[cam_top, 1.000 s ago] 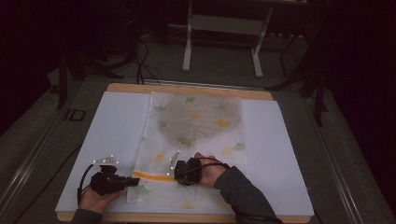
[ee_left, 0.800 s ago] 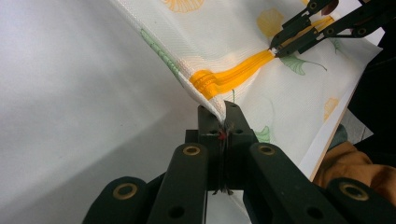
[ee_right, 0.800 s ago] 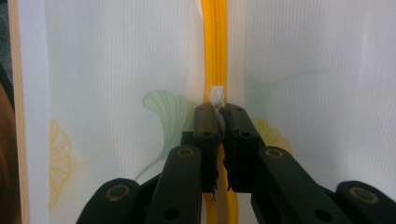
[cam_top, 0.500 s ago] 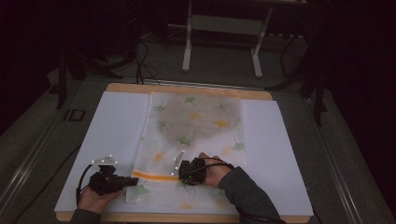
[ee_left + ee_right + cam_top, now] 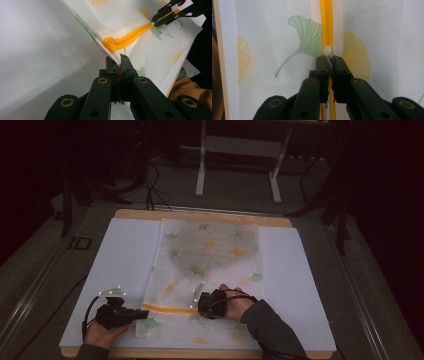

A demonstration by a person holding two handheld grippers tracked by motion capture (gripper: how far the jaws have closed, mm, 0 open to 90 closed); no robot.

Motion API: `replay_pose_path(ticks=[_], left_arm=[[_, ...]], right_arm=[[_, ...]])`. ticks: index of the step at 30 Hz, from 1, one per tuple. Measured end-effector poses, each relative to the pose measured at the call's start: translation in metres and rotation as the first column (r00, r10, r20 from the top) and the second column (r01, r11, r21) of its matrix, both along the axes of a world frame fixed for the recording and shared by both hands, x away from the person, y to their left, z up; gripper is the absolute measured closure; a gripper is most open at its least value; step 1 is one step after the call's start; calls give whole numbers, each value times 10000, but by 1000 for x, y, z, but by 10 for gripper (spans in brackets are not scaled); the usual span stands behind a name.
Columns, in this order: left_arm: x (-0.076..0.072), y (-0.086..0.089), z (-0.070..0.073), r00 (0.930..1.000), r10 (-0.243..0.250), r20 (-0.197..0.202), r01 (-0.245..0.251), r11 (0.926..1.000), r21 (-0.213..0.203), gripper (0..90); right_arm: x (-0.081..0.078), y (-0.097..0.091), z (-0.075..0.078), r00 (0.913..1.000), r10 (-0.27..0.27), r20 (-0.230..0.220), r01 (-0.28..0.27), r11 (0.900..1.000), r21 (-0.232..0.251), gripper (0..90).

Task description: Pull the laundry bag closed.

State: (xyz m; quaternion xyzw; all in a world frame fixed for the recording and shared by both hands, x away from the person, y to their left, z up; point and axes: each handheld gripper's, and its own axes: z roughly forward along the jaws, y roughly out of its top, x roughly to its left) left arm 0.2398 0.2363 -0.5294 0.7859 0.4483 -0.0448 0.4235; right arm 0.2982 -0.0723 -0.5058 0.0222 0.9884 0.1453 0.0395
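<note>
**Zipper on the ginkgo-print mesh bag, held at both ends**

While the left gripper [image 5: 119, 58] clamps the fabric corner just past the end of the orange zipper [image 5: 126, 40], the right gripper [image 5: 329, 60] has its jaws pressed together on the small white zipper pull [image 5: 328, 51]. The mesh laundry bag [image 5: 207, 270], white with green and yellow ginkgo leaves, lies flat on the white sheet [image 5: 120, 255] that covers the wooden table [image 5: 150, 214], with the zipper running across the bag's near part, closer to the person than the round grey shape showing through the mesh farther up.

The split of work looks deliberate: the left hand [image 5: 102, 332], at the bag's left edge, pins the end so the cloth cannot bunch or slide, and the fabric there is lifted into a small peak by the pinch. The right hand [image 5: 235, 302] sits along the zipper, right of the left gripper, jaws in line with the track so the pull can run straight. In the left gripper view the other gripper shows at the far end of the orange strip, with the zipper taut between the two. Whether the teeth behind the pull are closed or open is hard to tell.
</note>
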Motion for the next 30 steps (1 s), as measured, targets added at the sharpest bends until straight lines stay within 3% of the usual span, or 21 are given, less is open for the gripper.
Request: replay_pose_path(ticks=[30], left_arm=[[0, 1, 0, 10000, 20, 29, -20, 10000, 46, 886]], right_arm=[[-1, -32, 2, 9991, -410, 43, 411, 9991, -140, 846]])
